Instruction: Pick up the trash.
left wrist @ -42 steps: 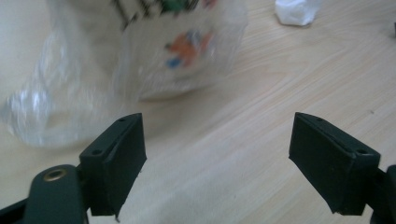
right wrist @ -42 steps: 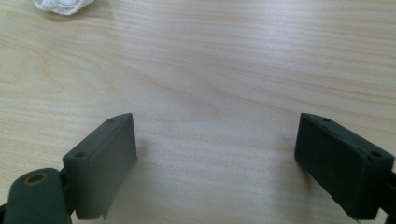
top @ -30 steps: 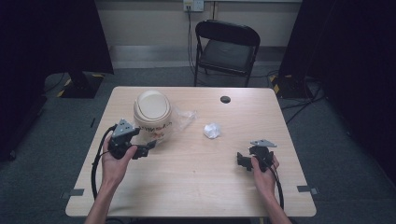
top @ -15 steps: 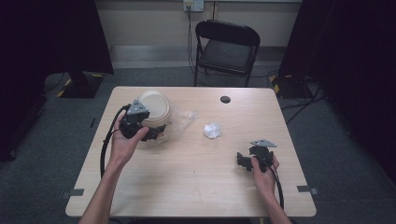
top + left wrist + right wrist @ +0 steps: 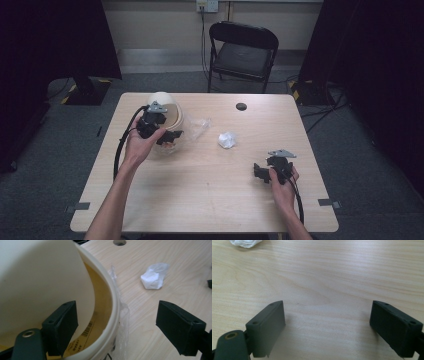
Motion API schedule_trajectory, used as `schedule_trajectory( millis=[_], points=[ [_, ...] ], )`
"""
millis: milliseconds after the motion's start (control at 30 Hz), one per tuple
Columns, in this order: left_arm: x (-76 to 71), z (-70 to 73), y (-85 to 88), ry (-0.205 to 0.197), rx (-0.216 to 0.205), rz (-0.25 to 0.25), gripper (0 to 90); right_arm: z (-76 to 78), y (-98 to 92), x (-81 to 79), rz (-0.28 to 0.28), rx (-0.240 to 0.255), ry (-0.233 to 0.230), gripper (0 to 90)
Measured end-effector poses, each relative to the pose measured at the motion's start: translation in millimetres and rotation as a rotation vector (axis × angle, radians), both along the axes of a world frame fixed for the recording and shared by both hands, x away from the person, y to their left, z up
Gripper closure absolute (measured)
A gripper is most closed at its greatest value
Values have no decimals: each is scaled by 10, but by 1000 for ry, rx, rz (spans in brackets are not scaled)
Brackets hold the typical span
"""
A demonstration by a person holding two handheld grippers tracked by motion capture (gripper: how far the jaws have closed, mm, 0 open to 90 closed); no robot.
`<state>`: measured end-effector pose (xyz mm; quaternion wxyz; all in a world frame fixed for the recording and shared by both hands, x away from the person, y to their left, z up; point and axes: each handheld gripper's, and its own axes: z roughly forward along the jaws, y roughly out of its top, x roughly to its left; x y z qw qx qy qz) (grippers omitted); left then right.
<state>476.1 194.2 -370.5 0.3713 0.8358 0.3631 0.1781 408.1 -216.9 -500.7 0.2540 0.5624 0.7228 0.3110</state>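
The left tongs (image 5: 117,322) stand apart astride the rim of the cream tub (image 5: 167,107) at the desk's (image 5: 200,200) far left; the right tongs (image 5: 328,327) gape above bare wood.

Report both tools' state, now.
Left tool: open, jaws astride the cream tub's rim.
Right tool: open, empty, over the bare table.

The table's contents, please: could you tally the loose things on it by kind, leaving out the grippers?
Cream tub: 1
Clear plastic wrap: 1
Crumpled white wad: 1
Total: 3
The left gripper is open at the tub's rim, one jaw inside the rim and one outside.
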Motion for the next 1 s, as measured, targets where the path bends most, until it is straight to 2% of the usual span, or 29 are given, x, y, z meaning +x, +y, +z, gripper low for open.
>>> schedule_trajectory(
  millis=[67, 100, 133, 167, 233, 333, 367, 433, 567, 600, 700, 733, 833, 867, 900, 933, 1000],
  points=[
    [21, -43, -28, 13, 0, -3, 179, 0, 0, 0, 0, 0, 0, 117],
    [30, -61, -47, 18, 21, -3, 179, 0, 0, 0, 0, 0, 0, 117],
    [30, -61, -47, 18, 21, -3, 180, 0, 0, 0, 0, 0, 0, 117],
    [51, -91, -82, 18, 49, 11, 180, 0, 0, 0, 0, 0, 0, 117],
    [69, -94, -76, 20, 50, 7, 182, 0, 0, 0, -1, 1, 0, 117],
    [98, -101, -97, 13, 51, 37, 181, 0, 0, 0, 0, 0, 0, 117],
    [111, -97, -94, 8, 68, 29, 181, 0, 0, 0, 0, 0, 0, 117],
    [140, -114, -144, -4, 81, 60, 177, 0, -2, 0, 1, 0, 1, 116],
    [153, -112, -133, -9, 98, 61, 196, 0, -1, 0, 1, 1, 1, 117],
    [145, -123, -116, -17, 96, 75, 196, 0, 0, 0, -1, 2, 1, 117],
    [128, -127, -95, -26, 97, 77, 205, 0, 0, 0, 0, 1, 0, 117],
    [102, -124, -87, -27, 71, 83, 198, 0, 0, 0, 0, 1, 0, 117],
    [69, -109, -82, -43, 58, 91, 189, 0, 0, 0, -1, 1, 0, 117],
    [44, -97, -84, -53, 53, 101, 189, 0, 0, 0, -1, 1, 0, 117],
    [-34, -65, -91, -89, 35, 103, 189, 0, -2, 0, 1, 1, 1, 117],
    [-67, -43, -95, -96, 21, 104, 189, 0, -1, 1, 0, 1, 1, 117],
    [-143, 22, -137, -125, -6, 82, 188, 0, -2, 0, 2, 0, 1, 117]
  ],
)
